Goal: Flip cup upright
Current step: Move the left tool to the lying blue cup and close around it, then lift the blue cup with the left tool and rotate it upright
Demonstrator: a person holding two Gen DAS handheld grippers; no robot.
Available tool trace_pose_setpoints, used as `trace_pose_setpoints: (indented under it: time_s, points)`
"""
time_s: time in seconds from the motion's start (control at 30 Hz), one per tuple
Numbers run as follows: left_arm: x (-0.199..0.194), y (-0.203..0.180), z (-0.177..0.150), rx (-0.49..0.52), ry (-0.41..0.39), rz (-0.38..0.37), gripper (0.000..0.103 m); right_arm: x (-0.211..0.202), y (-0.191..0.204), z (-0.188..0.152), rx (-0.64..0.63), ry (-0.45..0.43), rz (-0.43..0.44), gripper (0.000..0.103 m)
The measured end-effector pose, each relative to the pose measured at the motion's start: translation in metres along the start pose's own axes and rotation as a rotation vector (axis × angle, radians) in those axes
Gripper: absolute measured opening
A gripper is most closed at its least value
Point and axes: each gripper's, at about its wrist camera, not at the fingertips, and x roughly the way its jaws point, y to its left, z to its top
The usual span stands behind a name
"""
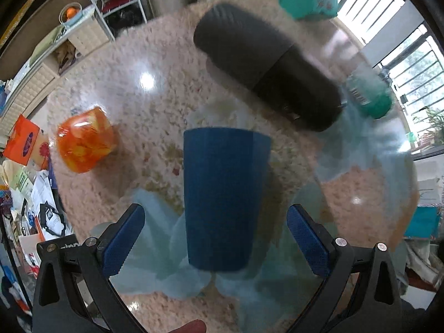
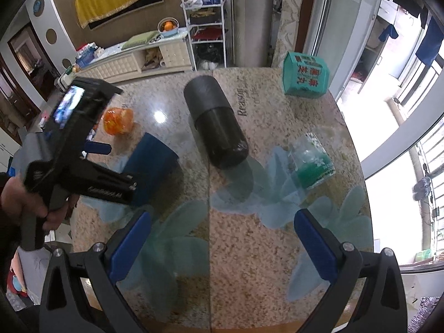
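A dark blue cup (image 1: 222,197) lies on the granite table (image 1: 111,105) with one end toward the camera and the other end pointing away. My left gripper (image 1: 216,238) is open, its blue fingers on either side of the cup's near part, apart from it. In the right wrist view the cup (image 2: 152,166) lies at the left with the left gripper's black body (image 2: 80,149) over it. My right gripper (image 2: 222,244) is open and empty above the table's near middle, to the right of the cup.
A large black cylinder (image 2: 216,127) lies on its side behind the cup. An orange jelly-like tub (image 1: 86,141) sits to the left. A green bottle (image 2: 310,161) lies at the right, a teal tissue pack (image 2: 304,73) at the back right. Table edge curves at right.
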Motion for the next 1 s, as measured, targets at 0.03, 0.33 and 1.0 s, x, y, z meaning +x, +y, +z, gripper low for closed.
trace_pose_setpoints:
  time_s: [0.03, 0.33, 1.0]
  points:
    - [0.008, 0.001, 0.001, -0.007, 0.017, 0.004, 0.103, 0.003, -0.002, 0.001, 0.002, 0.005, -0.002, 0.103]
    - [0.042, 0.006, 0.002, -0.053, 0.066, -0.002, 0.103, 0.017, -0.01, 0.002, 0.003, 0.053, 0.006, 0.103]
    - [0.015, 0.0, -0.048, -0.09, 0.02, -0.141, 0.07, 0.001, -0.001, -0.007, 0.033, 0.008, -0.046, 0.103]
